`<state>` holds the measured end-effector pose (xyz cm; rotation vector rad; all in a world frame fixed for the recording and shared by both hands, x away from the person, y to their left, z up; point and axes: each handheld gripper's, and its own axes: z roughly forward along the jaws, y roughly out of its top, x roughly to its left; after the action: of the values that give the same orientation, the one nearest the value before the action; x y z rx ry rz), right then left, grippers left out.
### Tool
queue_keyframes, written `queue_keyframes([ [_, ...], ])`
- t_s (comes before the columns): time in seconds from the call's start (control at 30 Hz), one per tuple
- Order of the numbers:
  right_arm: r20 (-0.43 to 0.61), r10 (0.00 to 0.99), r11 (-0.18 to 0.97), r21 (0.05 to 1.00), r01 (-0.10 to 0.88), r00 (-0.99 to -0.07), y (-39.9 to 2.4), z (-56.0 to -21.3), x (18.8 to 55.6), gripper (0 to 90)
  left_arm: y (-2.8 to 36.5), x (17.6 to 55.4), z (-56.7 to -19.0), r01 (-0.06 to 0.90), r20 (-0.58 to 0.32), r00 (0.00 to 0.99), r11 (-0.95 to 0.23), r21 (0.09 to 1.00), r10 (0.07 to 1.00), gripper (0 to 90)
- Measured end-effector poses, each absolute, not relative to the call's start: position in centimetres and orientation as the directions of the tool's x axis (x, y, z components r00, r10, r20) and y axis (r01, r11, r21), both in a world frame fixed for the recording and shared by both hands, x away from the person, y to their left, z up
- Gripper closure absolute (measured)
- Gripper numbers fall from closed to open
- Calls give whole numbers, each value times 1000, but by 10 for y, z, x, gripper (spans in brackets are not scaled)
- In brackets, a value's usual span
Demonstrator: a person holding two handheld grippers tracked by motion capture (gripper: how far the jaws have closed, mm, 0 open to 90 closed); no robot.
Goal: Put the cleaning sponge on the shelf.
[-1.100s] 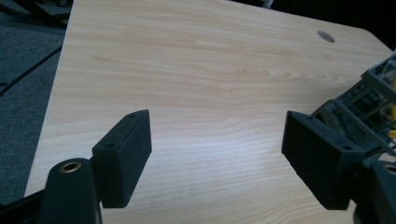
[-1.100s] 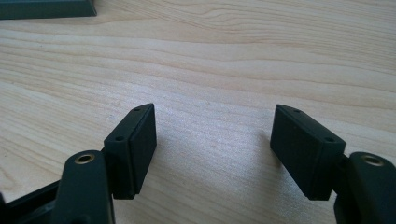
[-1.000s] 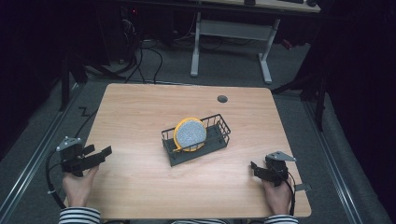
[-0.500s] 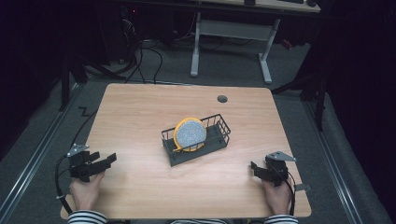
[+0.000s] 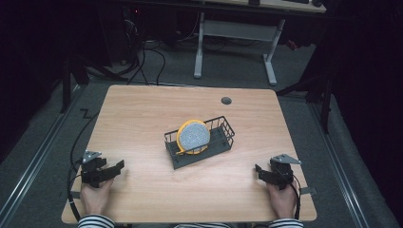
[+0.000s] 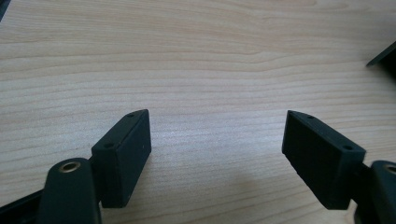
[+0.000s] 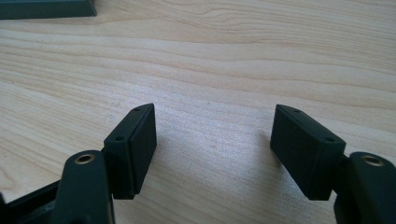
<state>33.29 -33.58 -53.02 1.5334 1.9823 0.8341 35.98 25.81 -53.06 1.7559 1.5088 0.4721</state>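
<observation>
Your left gripper (image 5: 116, 167) has drawn back toward the light wooden counter's (image 5: 142, 118) near edge; both grippers' jaws gape wide, empty.

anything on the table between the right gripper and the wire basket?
Nothing: bare wood lies between the right gripper and the wire basket in the high view; the right gripper view shows bare tabletop too.

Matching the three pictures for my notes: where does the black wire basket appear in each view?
High view: the black wire basket sits mid-table, holding a round yellow-rimmed disc.
Left gripper view: a dark corner at the right edge, likely the basket; I cannot be sure.
Right gripper view: a dark strip at top left, likely its base.
Shared landmark: the wooden tabletop.
</observation>
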Motion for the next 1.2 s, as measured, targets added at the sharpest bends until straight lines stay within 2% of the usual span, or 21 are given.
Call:
queue_keyframes([
  [0.4,-16,969,180,723,667,-245,-336,-530,333,315,246,363,-536,654,-111,242,-78,753,964,244],
  [0.77,-16,969,180,724,666,-245,-336,-530,333,315,240,363,-537,649,-74,239,-103,754,968,244],
  [0.9,-16,969,180,724,666,-245,-336,-530,333,315,233,364,-537,658,-10,247,-160,736,969,234],
  [1.2,-16,969,180,723,666,-245,-336,-530,333,315,232,364,-538,660,-16,253,-161,734,967,216],
])
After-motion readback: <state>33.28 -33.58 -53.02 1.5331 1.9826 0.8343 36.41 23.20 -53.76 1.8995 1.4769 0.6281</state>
